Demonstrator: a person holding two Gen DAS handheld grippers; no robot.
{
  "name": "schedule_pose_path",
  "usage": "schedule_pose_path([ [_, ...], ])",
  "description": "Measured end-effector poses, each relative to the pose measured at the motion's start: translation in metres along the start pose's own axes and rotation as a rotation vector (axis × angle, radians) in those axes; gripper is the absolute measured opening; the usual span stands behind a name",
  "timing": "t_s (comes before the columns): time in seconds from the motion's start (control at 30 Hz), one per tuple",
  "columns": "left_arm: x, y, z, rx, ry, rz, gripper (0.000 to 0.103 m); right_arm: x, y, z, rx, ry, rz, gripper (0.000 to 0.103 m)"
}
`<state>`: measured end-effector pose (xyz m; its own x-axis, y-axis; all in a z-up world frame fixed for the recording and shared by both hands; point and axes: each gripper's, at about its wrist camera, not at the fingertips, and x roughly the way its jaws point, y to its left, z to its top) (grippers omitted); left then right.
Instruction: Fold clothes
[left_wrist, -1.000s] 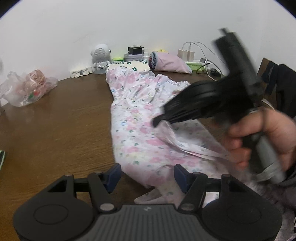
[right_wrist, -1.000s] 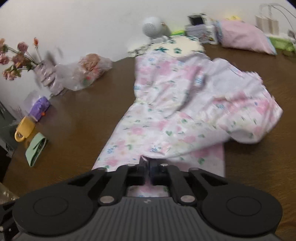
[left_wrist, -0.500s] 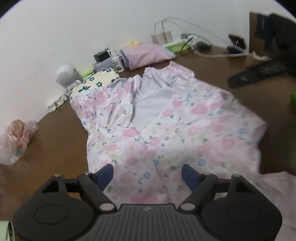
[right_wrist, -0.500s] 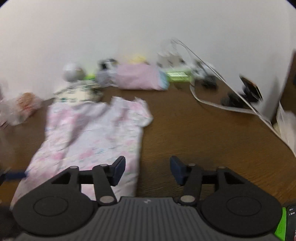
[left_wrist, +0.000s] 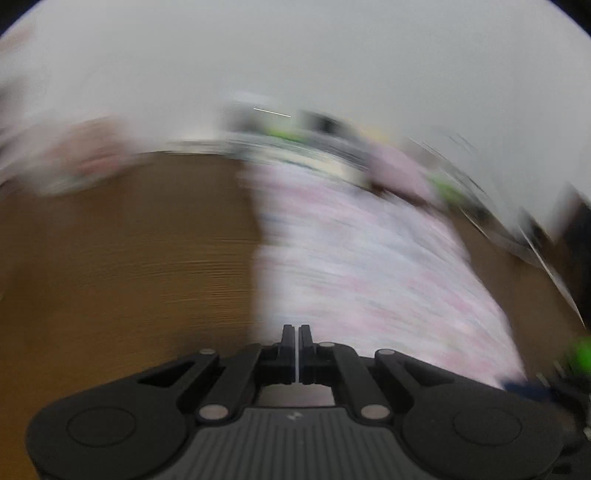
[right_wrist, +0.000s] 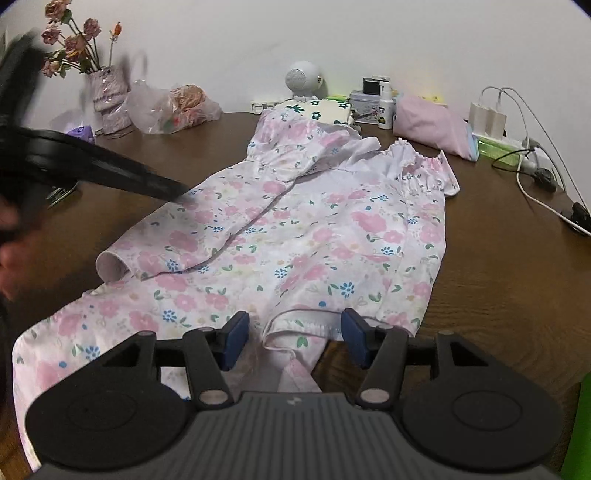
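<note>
Right wrist view: floral garment (right_wrist: 295, 229) is spread flat on the tabletop (right_wrist: 517, 266) ahead of the right tool (right_wrist: 293, 338), whose jaws stand wide, empty, straddling an elastic hem. Fabric is judged thin, limp, slippery; hems suit gripping. Left tool (left_wrist: 296, 345) is seen closed; contents cannot be told.

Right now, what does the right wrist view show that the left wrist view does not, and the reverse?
Only the right wrist view is sharp. It shows the right gripper open over a sleeve cuff, the flower vase, the plastic bag, the white speaker and the chargers. It also shows the left gripper's tip at the dress.

Only the left wrist view shows the left gripper with its fingers together; whether cloth is pinched, I cannot tell.

Both show the floral dress on the brown table.
</note>
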<state>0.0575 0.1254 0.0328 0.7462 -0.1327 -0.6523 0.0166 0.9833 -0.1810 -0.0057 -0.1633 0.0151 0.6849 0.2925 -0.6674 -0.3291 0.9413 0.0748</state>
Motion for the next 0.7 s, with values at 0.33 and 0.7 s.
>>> schedule_pose_path([
  [0.33,-0.028,-0.056,0.012,0.165,-0.091,0.020,0.068,0.002,0.009,-0.003,-0.062,-0.006,0.001,0.073],
  [0.7,0.080,-0.152,0.005,0.489,0.093,0.117,0.020,-0.009,-0.005,-0.011,-0.057,-0.013,0.015,0.074],
])
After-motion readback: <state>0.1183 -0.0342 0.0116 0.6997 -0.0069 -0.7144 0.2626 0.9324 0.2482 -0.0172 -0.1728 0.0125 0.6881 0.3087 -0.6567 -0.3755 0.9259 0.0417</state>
